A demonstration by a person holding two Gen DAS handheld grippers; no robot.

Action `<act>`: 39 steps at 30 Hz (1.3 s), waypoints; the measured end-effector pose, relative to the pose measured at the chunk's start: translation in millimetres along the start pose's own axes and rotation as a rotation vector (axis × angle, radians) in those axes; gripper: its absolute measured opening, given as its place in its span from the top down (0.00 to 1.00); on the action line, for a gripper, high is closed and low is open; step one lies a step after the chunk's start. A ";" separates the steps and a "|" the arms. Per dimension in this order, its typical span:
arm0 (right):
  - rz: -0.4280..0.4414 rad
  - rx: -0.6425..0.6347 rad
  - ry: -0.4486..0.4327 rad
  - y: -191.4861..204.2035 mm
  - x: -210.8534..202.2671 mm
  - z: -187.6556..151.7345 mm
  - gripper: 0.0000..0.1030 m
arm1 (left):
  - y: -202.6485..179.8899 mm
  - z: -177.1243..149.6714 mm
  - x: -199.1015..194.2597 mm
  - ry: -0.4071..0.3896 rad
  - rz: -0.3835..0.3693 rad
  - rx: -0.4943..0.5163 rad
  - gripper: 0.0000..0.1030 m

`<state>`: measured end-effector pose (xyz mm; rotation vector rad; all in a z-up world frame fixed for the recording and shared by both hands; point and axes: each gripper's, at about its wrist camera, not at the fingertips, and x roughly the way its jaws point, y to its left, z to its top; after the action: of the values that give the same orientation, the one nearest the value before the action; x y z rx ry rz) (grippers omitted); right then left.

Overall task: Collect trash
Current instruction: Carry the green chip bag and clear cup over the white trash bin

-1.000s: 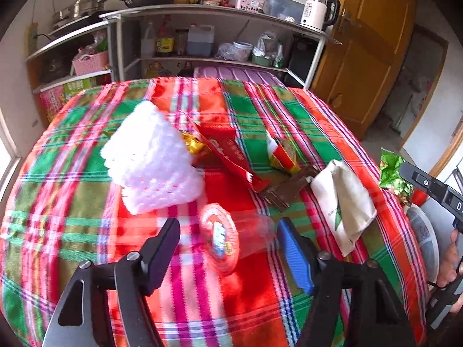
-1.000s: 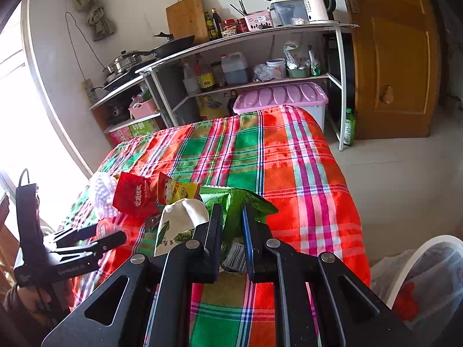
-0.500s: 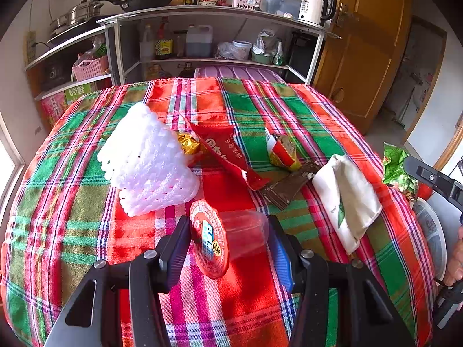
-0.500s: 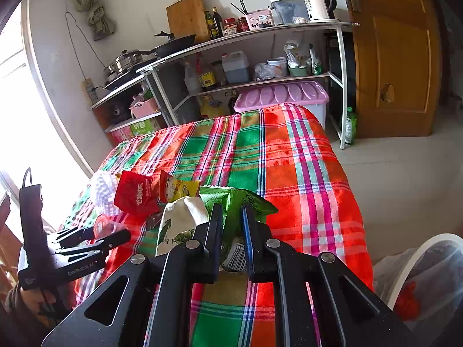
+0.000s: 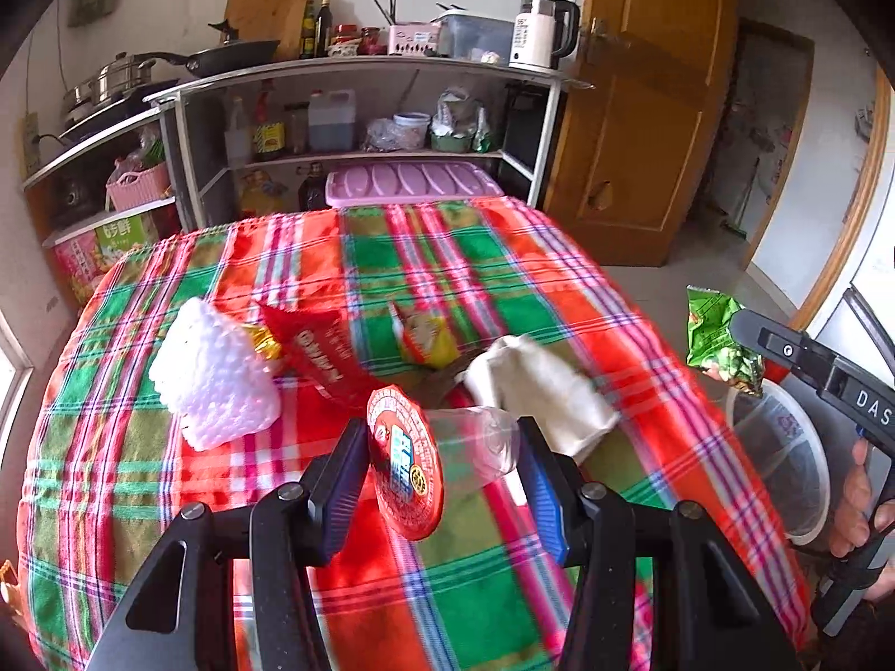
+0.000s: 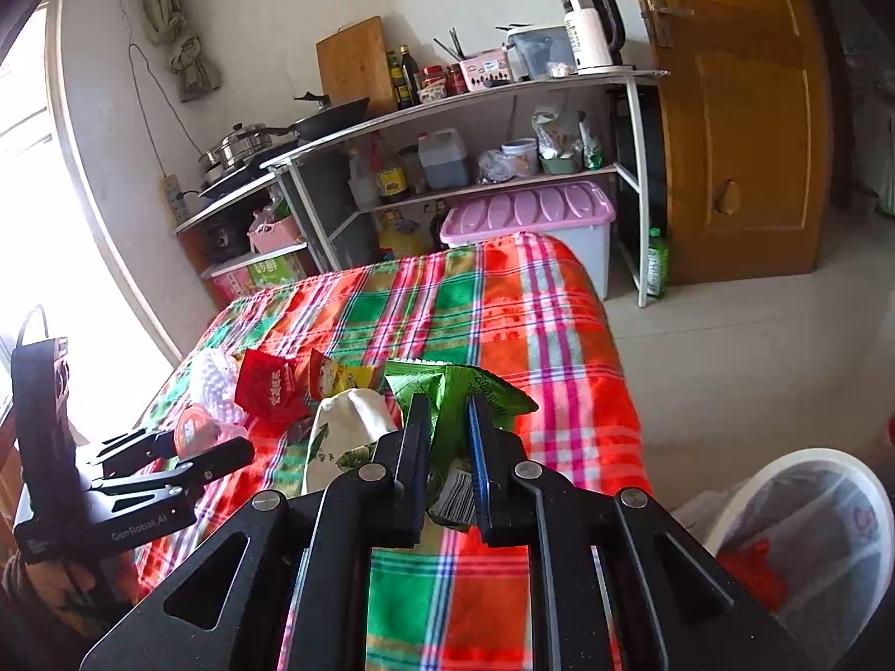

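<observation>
Currently I log two tools, each loaded with one piece of trash.

Item one: my left tool (image 5: 442, 472) is clamped on a clear plastic cup (image 5: 475, 439) with a red printed foil lid (image 5: 405, 461). The cup lies crosswise between the pads, lid toward the left pad, and sits raised above the plaid tabletop (image 5: 475, 257). Its jaws have just been closing, with the cup between them.

Item two: my right tool (image 6: 450, 447) is pinched tight on a green snack wrapper (image 6: 447, 391), which sticks up between the two fingers.

Only the left wrist view shows the cup's transparent body; in the right wrist view that cup is just a reddish disc in the left tool (image 6: 184, 447) at the far left. Only the right wrist view shows the barcode end of the green wrapper below the pads and the water bottle (image 6: 657, 263) standing on the floor by the shelf. The left view shows the green wrapper (image 5: 719, 341) hanging beyond the tabletop's right edge, above a lined white bin (image 5: 783, 458).

Remaining on the tabletop: white foam netting (image 5: 215, 377), red packet (image 5: 319, 355), yellow-red packet (image 5: 422, 335), white paper bag (image 5: 537, 388), lying close together beyond the cup.
</observation>
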<state>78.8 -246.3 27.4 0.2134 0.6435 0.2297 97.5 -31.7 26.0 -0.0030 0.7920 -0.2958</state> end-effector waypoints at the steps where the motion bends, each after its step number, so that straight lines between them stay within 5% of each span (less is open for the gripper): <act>1: -0.005 0.003 -0.007 -2.7 -5.2 -0.2 0.87 | -5.5 1.1 -1.4 -0.002 -0.007 0.007 0.49; 29: -0.253 0.142 -0.106 -125.9 -137.3 -35.6 0.87 | -206.5 7.1 1.0 -0.006 -0.262 0.241 0.49; 39: -0.390 0.193 0.019 -183.9 -136.3 -70.6 0.87 | -272.1 -4.7 42.9 0.098 -0.388 0.284 0.49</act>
<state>-43.7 -450.4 0.6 0.2664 0.7126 -0.2064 51.8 -303.4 23.3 0.1269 0.8385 -0.7798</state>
